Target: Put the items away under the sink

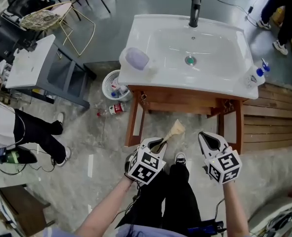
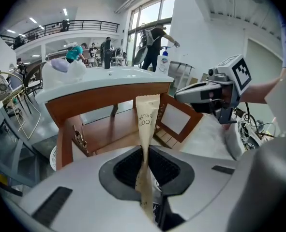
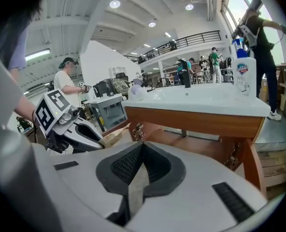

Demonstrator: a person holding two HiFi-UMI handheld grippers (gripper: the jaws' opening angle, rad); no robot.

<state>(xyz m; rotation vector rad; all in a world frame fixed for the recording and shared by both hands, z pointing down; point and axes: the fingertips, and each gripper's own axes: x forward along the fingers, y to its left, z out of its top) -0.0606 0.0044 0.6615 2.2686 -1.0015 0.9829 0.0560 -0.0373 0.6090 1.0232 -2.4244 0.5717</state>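
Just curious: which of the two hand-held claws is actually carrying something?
The left gripper: its jaws pinch a tan paper toothbrush packet. The right gripper is shut on nothing.

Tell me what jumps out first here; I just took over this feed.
The tan paper toothbrush packet clamped in the left gripper stands out, held out toward the brown wooden stand under the white basin. The right gripper is shut and empty beside it, and a white bottle with a blue cap stands on the basin's right rim.
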